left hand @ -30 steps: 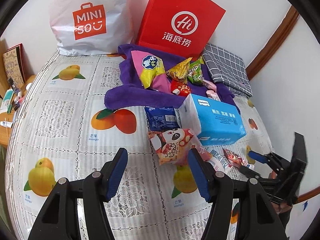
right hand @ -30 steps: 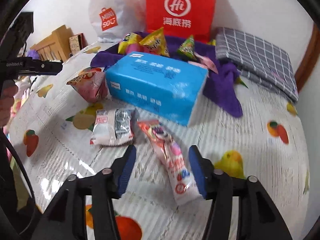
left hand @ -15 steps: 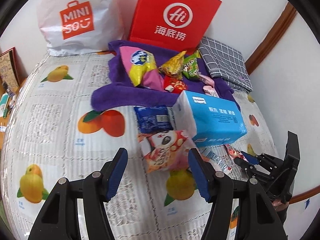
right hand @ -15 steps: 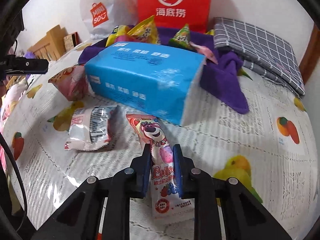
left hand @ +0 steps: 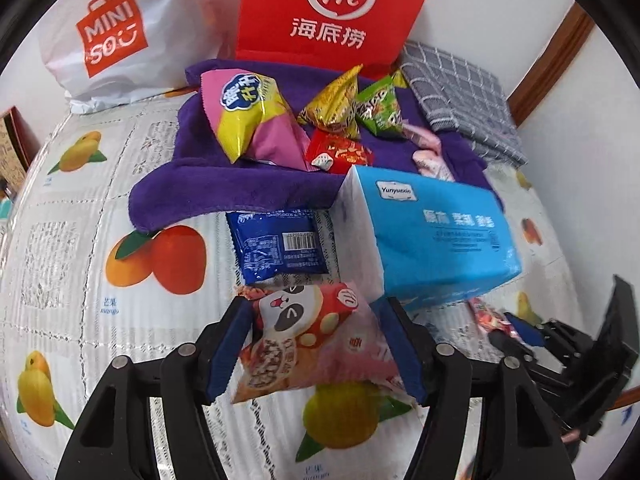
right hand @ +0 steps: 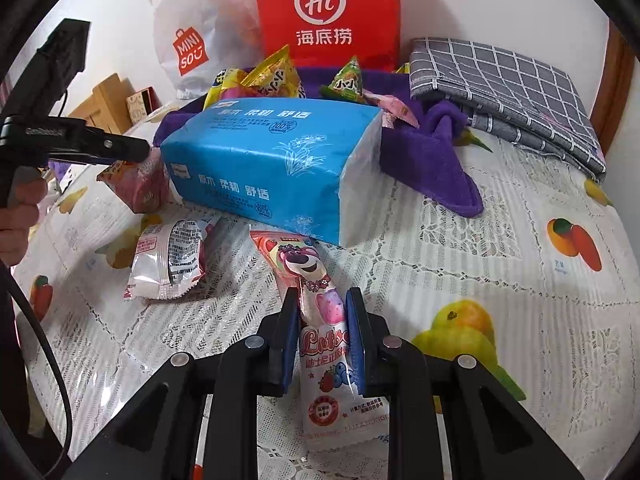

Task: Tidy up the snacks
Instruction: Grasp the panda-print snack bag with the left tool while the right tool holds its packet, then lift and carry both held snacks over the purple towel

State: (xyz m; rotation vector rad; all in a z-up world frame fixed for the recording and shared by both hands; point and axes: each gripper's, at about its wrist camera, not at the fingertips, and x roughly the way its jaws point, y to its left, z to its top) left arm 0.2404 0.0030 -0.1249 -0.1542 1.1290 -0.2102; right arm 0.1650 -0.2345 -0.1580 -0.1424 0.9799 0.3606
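My left gripper (left hand: 316,344) is open, its fingers on either side of a pink panda snack bag (left hand: 308,340) lying on the fruit-print tablecloth. My right gripper (right hand: 323,334) is shut on a long pink bear-print snack pack (right hand: 316,300) lying in front of the blue tissue pack (right hand: 272,168). A white and pink packet (right hand: 170,258) lies left of it. A dark blue packet (left hand: 280,246) lies beside the tissue pack. Several snack bags sit on the purple towel (left hand: 224,184) at the back. The left gripper also shows in the right wrist view (right hand: 132,148).
A red paper bag (left hand: 332,12) and a white Miniso bag (left hand: 116,36) stand against the back wall. A grey checked folded cloth (right hand: 516,92) lies at the back right. Wooden items (right hand: 108,100) stand left of the table.
My left gripper moved forward until the panda bag lies between its open fingers. My right gripper advanced over the bear-print pack and shut on it.
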